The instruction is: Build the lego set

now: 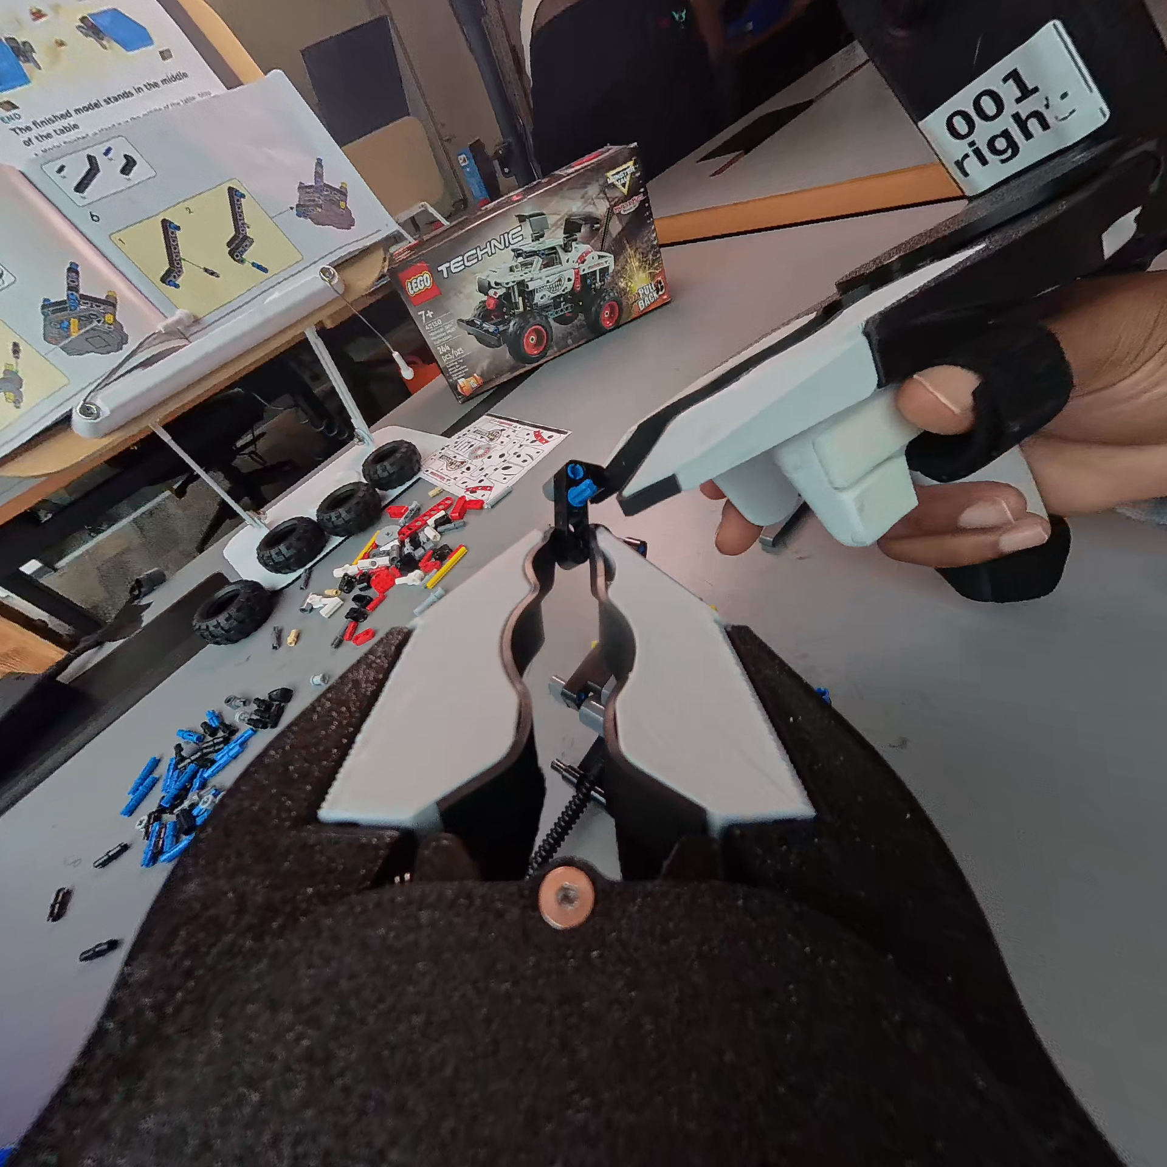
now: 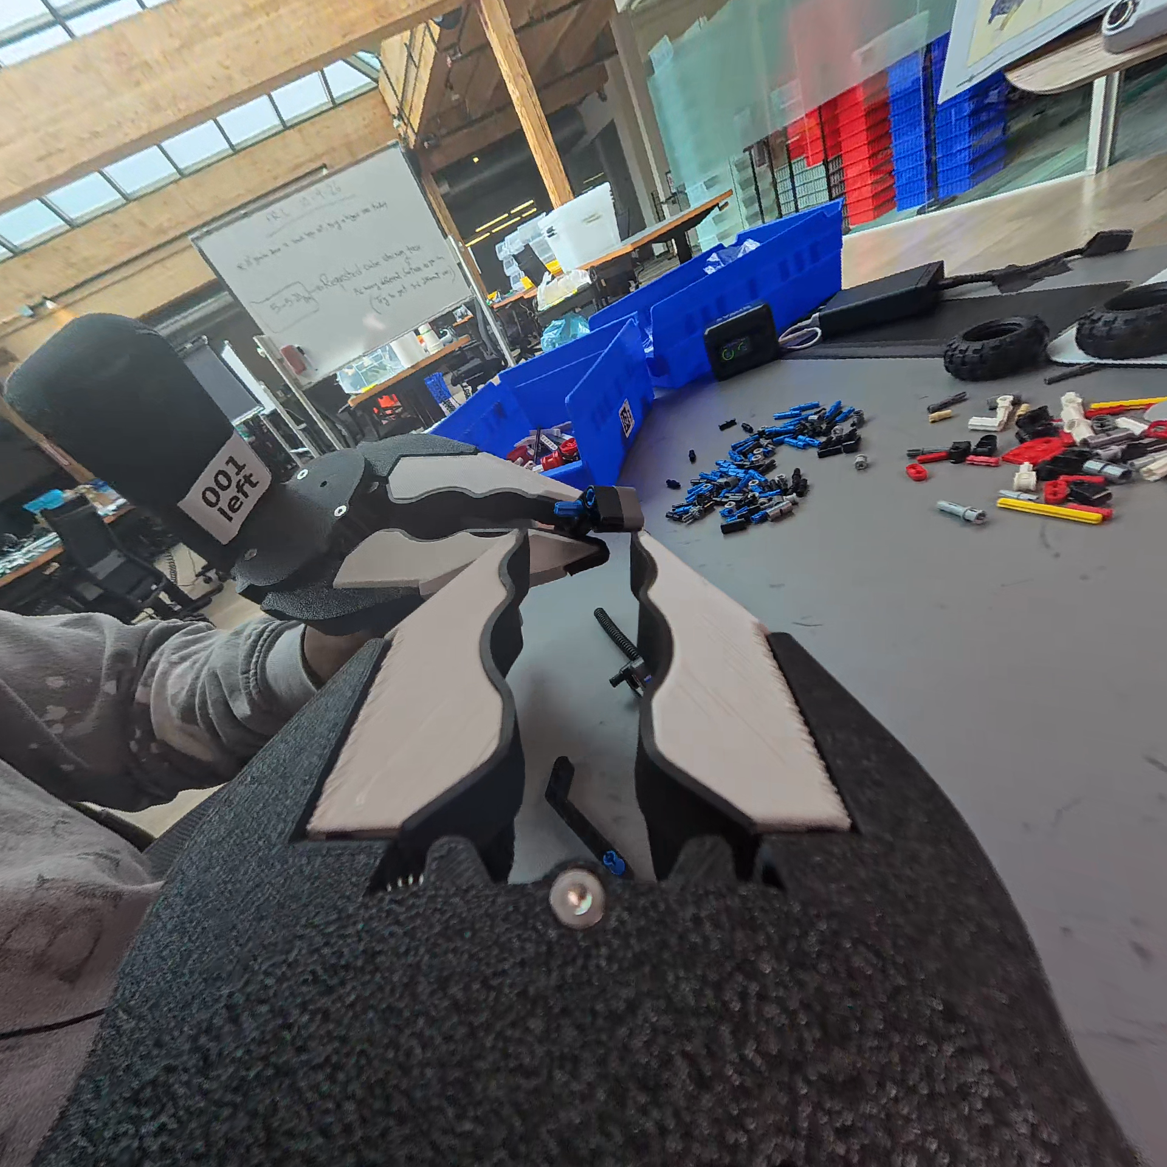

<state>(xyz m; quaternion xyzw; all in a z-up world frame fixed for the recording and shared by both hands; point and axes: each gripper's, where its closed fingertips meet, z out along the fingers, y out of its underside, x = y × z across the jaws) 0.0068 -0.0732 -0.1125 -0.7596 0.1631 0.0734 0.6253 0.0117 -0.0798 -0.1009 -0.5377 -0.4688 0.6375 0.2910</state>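
My left gripper (image 1: 568,537) is shut on the lower end of a short black beam (image 1: 570,505) and holds it upright above the grey table (image 1: 884,726). Blue pins (image 1: 580,491) stick out of the beam's upper holes. My right gripper (image 1: 616,496) comes in from the right, its tip against a blue pin. In the right wrist view my right gripper (image 2: 578,537) is open, with the beam (image 2: 609,505) just past its fingertips, held by the left gripper (image 2: 590,524). A black spring axle (image 2: 622,650) and another black beam (image 2: 578,814) lie on the table below.
To the left lie four black tyres (image 1: 344,508), a pile of red, white and yellow parts (image 1: 404,556) and a pile of blue and black pins (image 1: 189,777). The set's box (image 1: 530,271), a sticker sheet (image 1: 492,454) and the instruction booklet (image 1: 189,240) on a stand are behind. Blue bins (image 2: 726,303) line the table's far edge. The tips of both grippers are at nearly the same place.
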